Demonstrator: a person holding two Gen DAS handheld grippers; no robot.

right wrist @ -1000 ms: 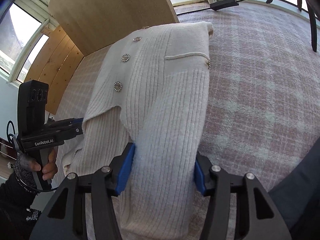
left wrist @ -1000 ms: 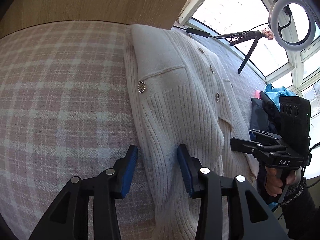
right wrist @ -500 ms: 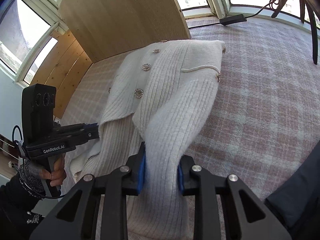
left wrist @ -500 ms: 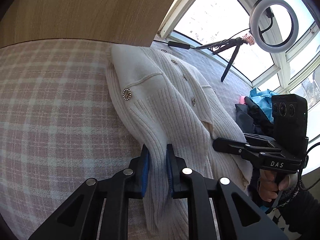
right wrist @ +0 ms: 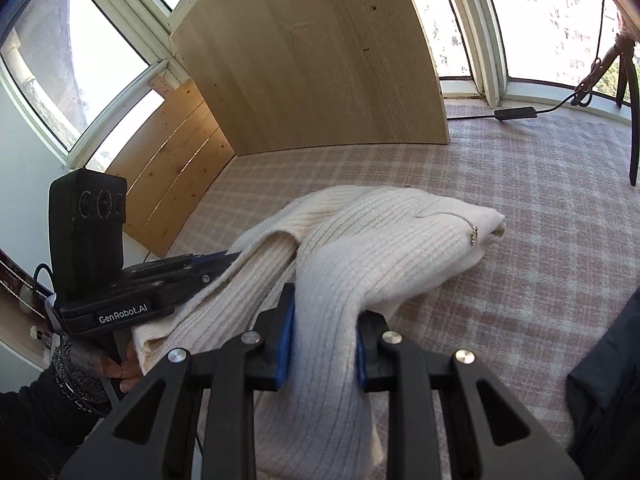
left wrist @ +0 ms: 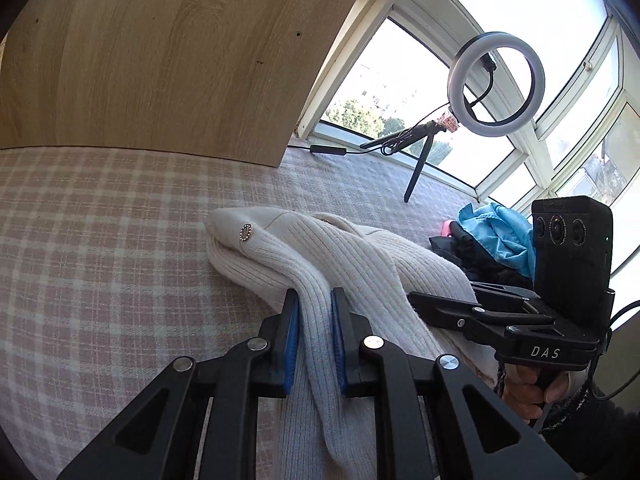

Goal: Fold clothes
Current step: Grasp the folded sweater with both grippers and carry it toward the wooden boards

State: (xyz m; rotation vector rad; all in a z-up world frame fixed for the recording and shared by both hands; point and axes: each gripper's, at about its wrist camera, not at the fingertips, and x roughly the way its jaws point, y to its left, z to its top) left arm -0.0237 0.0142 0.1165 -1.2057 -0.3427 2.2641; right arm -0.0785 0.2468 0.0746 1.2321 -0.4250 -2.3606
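In the left wrist view, a fold of the cream ribbed knit cardigan (left wrist: pixel 360 268) is clamped between the blue pads of the left gripper (left wrist: pixel 314 320) above the pink checked cloth (left wrist: pixel 100 260); its lower end is cut off by the frame. The right gripper (left wrist: pixel 444 312) tips are buried in the knit.

In the right wrist view, the right gripper (right wrist: pixel 324 320) is clenched on a thick sleeve fold of the cardigan (right wrist: pixel 392 240); the left gripper (right wrist: pixel 208 268) tips are hidden behind it.

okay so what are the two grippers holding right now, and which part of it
Both hold the cream knit cardigan. The left gripper pinches one ribbed sleeve; the right gripper pinches the other, thicker bunched sleeve.
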